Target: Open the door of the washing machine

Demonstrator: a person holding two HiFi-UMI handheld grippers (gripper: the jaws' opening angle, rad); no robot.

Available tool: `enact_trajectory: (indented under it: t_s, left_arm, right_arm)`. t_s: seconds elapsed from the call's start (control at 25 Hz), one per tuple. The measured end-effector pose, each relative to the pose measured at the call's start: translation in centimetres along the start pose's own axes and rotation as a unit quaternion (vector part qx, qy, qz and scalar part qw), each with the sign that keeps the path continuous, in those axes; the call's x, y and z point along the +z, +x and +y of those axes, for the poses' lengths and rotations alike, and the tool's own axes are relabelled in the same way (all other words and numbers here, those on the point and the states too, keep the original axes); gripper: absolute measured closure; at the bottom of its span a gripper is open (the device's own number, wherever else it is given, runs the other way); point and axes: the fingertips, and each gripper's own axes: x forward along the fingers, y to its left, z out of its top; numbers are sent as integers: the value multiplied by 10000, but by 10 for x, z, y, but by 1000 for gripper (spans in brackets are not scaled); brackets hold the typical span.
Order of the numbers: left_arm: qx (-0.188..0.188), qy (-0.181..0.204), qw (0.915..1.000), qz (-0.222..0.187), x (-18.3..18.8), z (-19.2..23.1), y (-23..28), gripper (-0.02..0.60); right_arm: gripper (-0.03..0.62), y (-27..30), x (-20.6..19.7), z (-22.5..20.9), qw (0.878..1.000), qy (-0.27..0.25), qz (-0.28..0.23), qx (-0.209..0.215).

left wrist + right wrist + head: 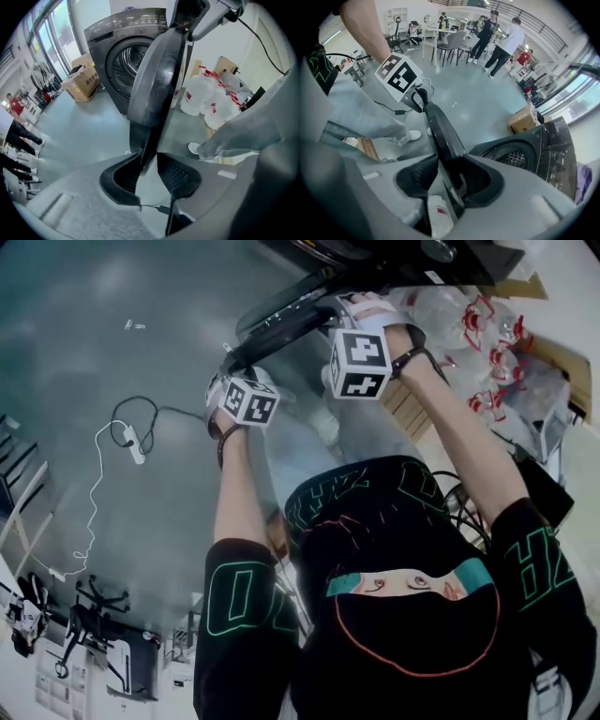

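Note:
The grey washing machine (124,51) stands with its drum (133,58) exposed. Its dark round door (157,79) is swung out, edge-on. In the left gripper view, my left gripper (146,165) straddles the door's rim: the rim lies by the left finger (123,174), with a gap to the right one. My right gripper (443,176) straddles the door (440,126) further along, jaws wide, and a gap shows beside the left finger (416,176). In the head view the left gripper (231,367) and the right gripper (349,313) both sit on the door (281,320).
White bags with red print (206,98) are heaped right of the machine, next to wooden boards. A cardboard box (82,82) stands to its left. A power strip with cables (131,442) lies on the grey floor. Tables, chairs and people (487,33) are far off.

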Motion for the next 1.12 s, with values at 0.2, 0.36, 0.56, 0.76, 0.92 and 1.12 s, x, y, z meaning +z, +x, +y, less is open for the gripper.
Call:
enact_trajectory:
  t_s: [0.2,0.36,0.56,0.76,0.92,1.12]
  left_arm:
    - [-59,-536,9980,317,-13,-45,8,471]
    - [152,-1170,9927,256,-17,-71,4,463]
    - [381,-2182,9751,-124,-19,-103,-15,449]
    - [539,-2646,9623,-335,-19,-113,-37,453]
    - [869,-3040,9459,-732,-11,-105,-75,451]
    - [1972,-3852,8733,-2237,10,-51,-178,473]
  right_arm:
    - [427,-4,-18,26,9983,-466,-329,141]
    - [427,-8,-25,38,9932,-1027,-528,170]
    - [427,-15,-38,54,9877,-1408,-673,135]
    - [425,-14,-40,61,9853,-1533,-744,118]
    - [383,-21,-41,55,9856,-1378,-981,90]
    - [372,-79,-19,24,9801,-222,-1965,148]
